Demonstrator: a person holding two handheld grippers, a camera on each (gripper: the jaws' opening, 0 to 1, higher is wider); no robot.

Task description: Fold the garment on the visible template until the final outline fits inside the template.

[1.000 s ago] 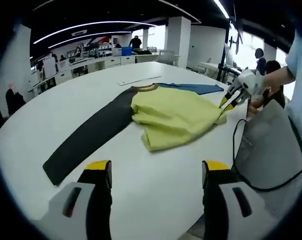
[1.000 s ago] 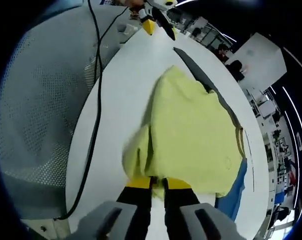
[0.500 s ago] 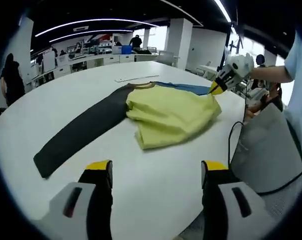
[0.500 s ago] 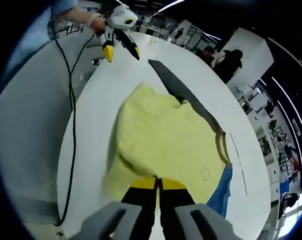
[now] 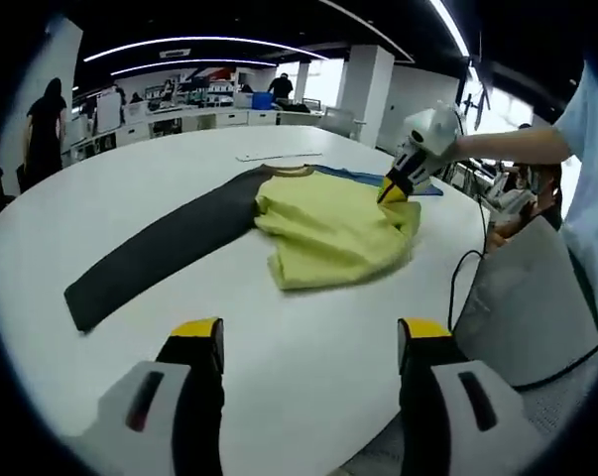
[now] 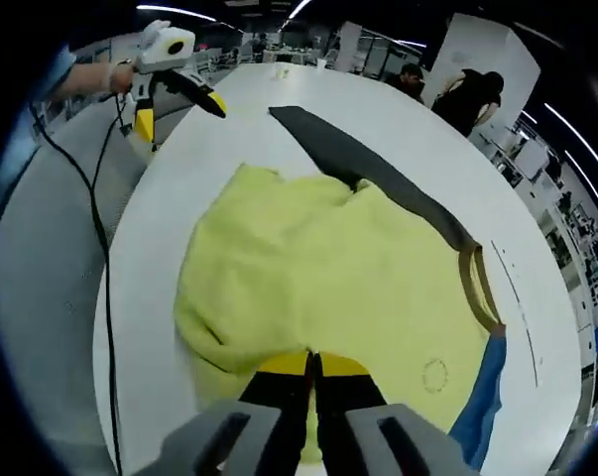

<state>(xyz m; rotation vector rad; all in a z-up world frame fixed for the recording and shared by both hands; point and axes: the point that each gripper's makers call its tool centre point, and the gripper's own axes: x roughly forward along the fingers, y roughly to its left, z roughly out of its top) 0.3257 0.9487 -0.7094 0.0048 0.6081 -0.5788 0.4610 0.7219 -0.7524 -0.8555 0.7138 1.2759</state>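
Observation:
A shirt lies on the white round table (image 5: pixel 279 397): yellow body (image 5: pixel 328 233), long dark grey sleeve (image 5: pixel 160 253) stretched out to the left, blue sleeve (image 5: pixel 378 177) behind, tan collar (image 6: pixel 474 288). The yellow body is bunched and partly doubled over itself. My right gripper (image 6: pixel 313 365) is shut on a yellow edge of the body and holds it lifted over the shirt; in the left gripper view the right gripper (image 5: pixel 393 190) hangs above the far right part. My left gripper (image 5: pixel 313 342) is open over bare table, well short of the shirt, holding nothing.
A thin marked line (image 5: pixel 279 155) runs on the table past the collar. A grey mesh chair (image 5: pixel 522 288) and a black cable (image 5: pixel 465 273) sit at the table's right edge. Desks and people stand far behind.
My right gripper has carried the yellow edge up and across the shirt towards the collar side, doubling the body over. My left gripper has stayed open in place.

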